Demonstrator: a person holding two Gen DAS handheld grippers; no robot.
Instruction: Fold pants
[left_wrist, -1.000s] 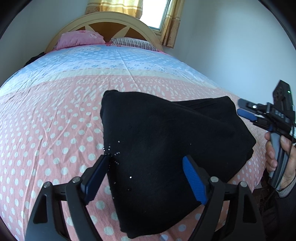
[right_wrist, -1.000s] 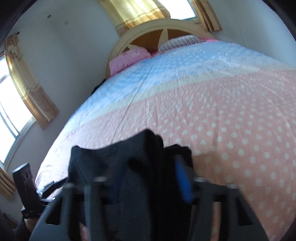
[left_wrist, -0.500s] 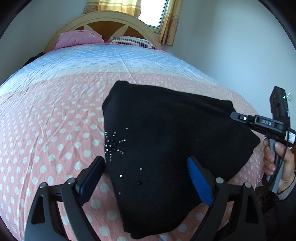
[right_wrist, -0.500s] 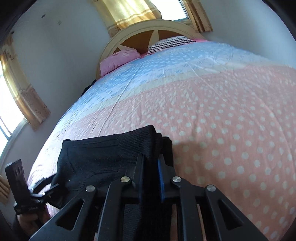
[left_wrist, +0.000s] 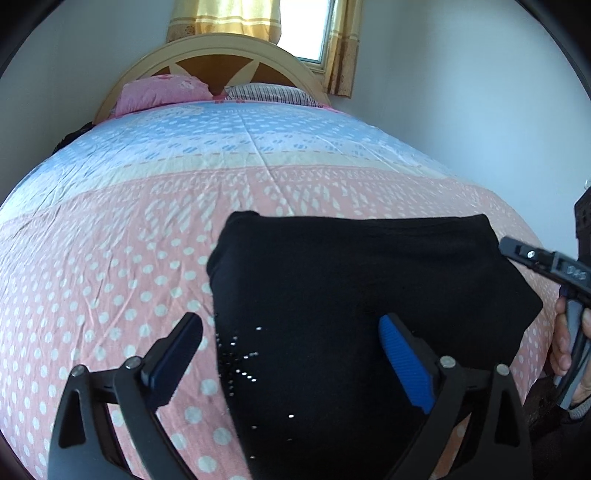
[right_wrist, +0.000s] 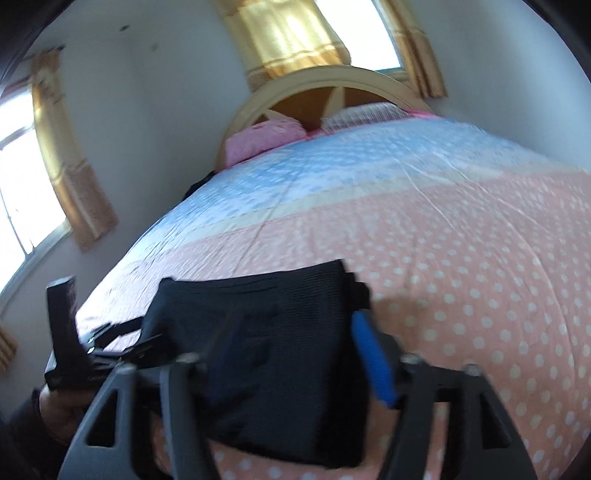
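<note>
The black pants (left_wrist: 351, 295) lie folded into a compact, roughly rectangular stack on the pink dotted bedspread (left_wrist: 110, 258), with small sparkly studs near the front left. My left gripper (left_wrist: 291, 354) is open and empty, hovering over the stack's near left part. In the right wrist view the pants (right_wrist: 266, 354) lie flat below my right gripper (right_wrist: 280, 354), which is open and empty; its blue fingertip (right_wrist: 369, 354) is at the stack's right edge. The right gripper also shows at the right edge of the left wrist view (left_wrist: 535, 258).
The bed has a blue dotted section farther up, a pink pillow (left_wrist: 162, 92) and a striped pillow (left_wrist: 266, 92) against a wooden headboard (left_wrist: 221, 55). White walls and curtained windows surround it. The bed's edge is close by the pants.
My right gripper, shut on the pants' edge half a second ago, has opened and let go. The pants have settled flat. My left gripper stayed open and pulled back slightly.
</note>
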